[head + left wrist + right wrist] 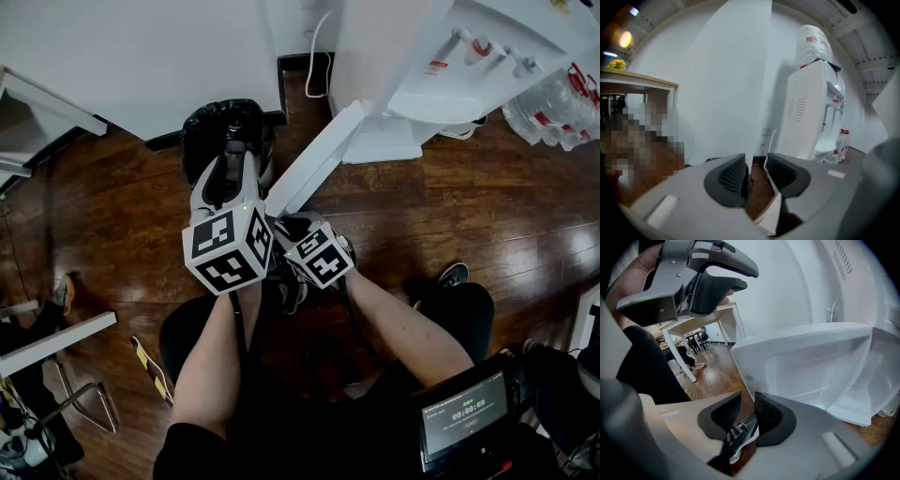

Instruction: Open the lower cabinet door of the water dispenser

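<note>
The white water dispenser (pixel 469 56) stands at the top right. Its lower cabinet door (pixel 314 155) is swung wide open, slanting toward me. The right gripper view shows the door's moulded inner face (pixel 811 366). My left gripper (pixel 757 176) hovers on the door's outer side, by its free end. It is open with nothing between the pads, and a door corner (pixel 771 213) shows beneath. My right gripper (pixel 747 416) sits on the inner side near the same end. Its jaws stand a narrow gap apart with nothing in them. The left gripper's fingers (pixel 717 287) show above it.
A black lined bin (pixel 225 127) stands against the wall just ahead of the left gripper. A power cable (pixel 319 56) hangs beside the dispenser. Packed water bottles (pixel 558 108) lie at the right and a white table (pixel 47 103) at the left. My shoe (pixel 740 437) is below the right jaws.
</note>
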Motion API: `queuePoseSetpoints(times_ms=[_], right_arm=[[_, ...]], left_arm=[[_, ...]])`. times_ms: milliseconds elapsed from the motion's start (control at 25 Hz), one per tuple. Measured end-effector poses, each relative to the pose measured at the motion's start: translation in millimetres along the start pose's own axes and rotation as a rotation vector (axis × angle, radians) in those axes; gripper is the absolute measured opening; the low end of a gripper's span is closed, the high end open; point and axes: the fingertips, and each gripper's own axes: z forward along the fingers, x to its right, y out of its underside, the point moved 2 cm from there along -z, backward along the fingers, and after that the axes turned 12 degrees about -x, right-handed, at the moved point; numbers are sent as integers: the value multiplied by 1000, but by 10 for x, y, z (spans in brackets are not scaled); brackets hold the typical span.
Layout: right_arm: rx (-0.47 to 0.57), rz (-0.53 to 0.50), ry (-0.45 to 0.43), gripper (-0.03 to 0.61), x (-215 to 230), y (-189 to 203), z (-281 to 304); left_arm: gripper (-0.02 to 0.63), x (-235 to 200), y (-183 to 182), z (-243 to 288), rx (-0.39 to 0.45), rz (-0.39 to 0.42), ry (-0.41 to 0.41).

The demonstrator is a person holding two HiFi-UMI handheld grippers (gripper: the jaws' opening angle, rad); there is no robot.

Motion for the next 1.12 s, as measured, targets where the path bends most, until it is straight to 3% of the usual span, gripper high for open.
queuePoseSetpoints(times_ms=[320,520,680,880,1120], right_arm=[[9,16,8,69,52,-118,71],[-9,-24,33,69,98,7,-49],[3,20,69,69,329,146,-297],[78,96,158,69,799,244,-789],[239,210,267,69,1281,227,-1679]], left_arm=[[161,-104,-31,-16,6,-14,-10],[161,7,-98,-22,20,-22,16],[161,204,-132,-22,29,-21,50],[161,583,-87,61,14,-1,113],[153,1259,-8,138,-18,42,221]])
